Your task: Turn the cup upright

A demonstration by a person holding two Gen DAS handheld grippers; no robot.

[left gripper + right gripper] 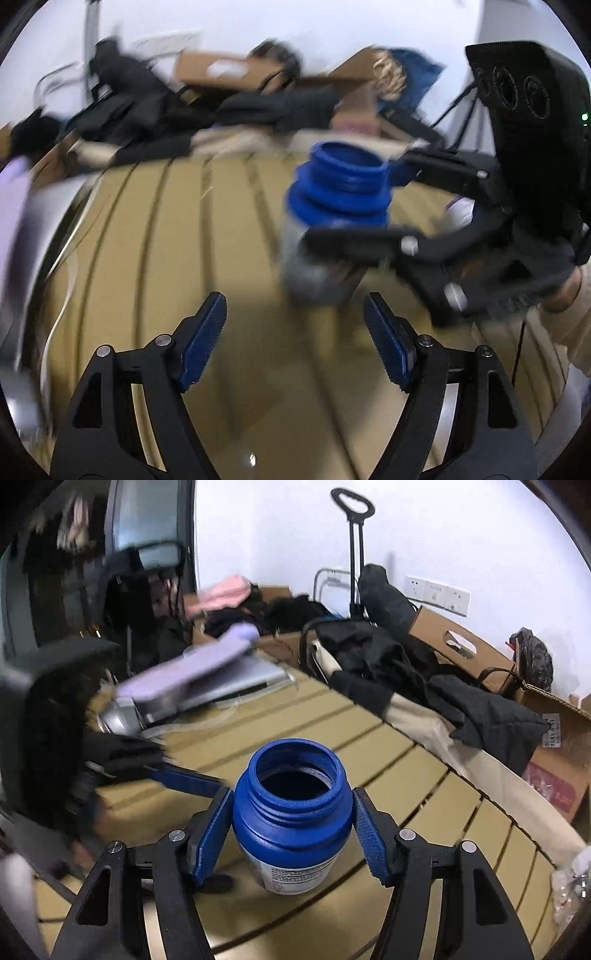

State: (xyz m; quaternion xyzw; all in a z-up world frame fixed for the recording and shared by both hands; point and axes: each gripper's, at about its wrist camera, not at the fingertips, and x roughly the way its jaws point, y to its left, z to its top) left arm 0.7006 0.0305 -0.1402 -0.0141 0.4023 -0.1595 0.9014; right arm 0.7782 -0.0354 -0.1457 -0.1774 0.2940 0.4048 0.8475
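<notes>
Right wrist view: the right gripper point(291, 834) is closed around the cup point(291, 812), its blue pads point(212, 834) pressing the blue shoulder on either side just below the threaded neck. The cup stands mouth-up on the slatted tan table point(424, 768), dark inside, with a pale lower body. A white label point(295, 877) with small print wraps that body; the writing is too small to read. To the left, the left gripper point(184, 779) shows only as a blurred black shape with one blue pad reaching toward the cup.

In the left wrist view, the left gripper point(295, 332) stands wide apart with nothing between its pads point(205, 336), hovering over bare slats just short of the cup point(340, 184). Motion blur smears the cup and the right gripper point(369, 206) there, so contact details are unclear.

Beyond the table's far edge lie dark clothing point(424, 672) and cardboard boxes point(461, 646); a box sticker at the right carries print that cannot be made out. A silver laptop point(236, 679) sits toward the far left corner. Open slats surround the cup on the near and right sides.
</notes>
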